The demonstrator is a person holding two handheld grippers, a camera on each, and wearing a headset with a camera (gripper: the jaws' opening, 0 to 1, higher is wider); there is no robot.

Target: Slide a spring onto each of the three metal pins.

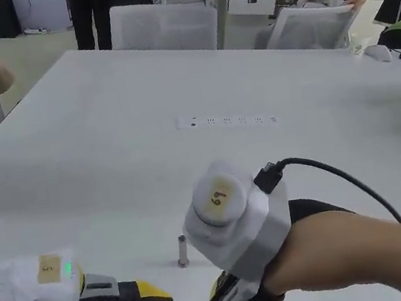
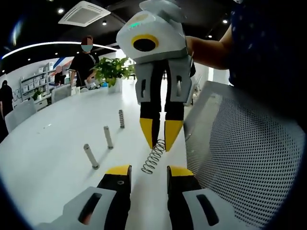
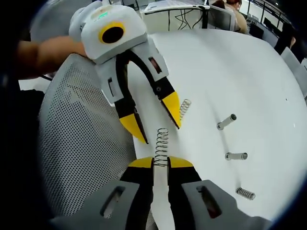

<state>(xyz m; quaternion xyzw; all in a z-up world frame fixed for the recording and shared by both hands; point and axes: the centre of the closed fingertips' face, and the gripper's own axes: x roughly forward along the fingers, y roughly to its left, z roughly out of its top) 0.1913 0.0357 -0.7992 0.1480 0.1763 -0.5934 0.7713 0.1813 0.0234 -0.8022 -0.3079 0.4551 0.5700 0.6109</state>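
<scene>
Nearest to us, the right gripper (image 3: 161,163) has its jaws clamped on one end of a spring (image 3: 162,141), which sticks out ahead of them low over the worktop (image 1: 141,114). Facing it, the left gripper (image 2: 149,171) has its jaws apart and holds nothing, and the free end of the held spring lies just ahead of the gap between them. To the right of the right jaws stand the metal pins in a row. The sprung pin (image 3: 245,193), closest to those jaws, looks to carry a coil already. The middle pin (image 3: 236,155) and the far pin (image 3: 226,121) are bare. We judge the task about a third done, with two pins left to fill. The held spring is ready for one of them, and a loose spring (image 3: 184,108) lying just beside the left gripper's outer jaw tip would serve the other. On the side of both jaws away from the pins, the worktop's near edge runs close by, with a mesh chair back (image 2: 240,158) just beyond it, so we have little room there. Toward the pins and past them the worktop lies broad and bare, and nothing stands between the held spring and the bare pins.
</scene>
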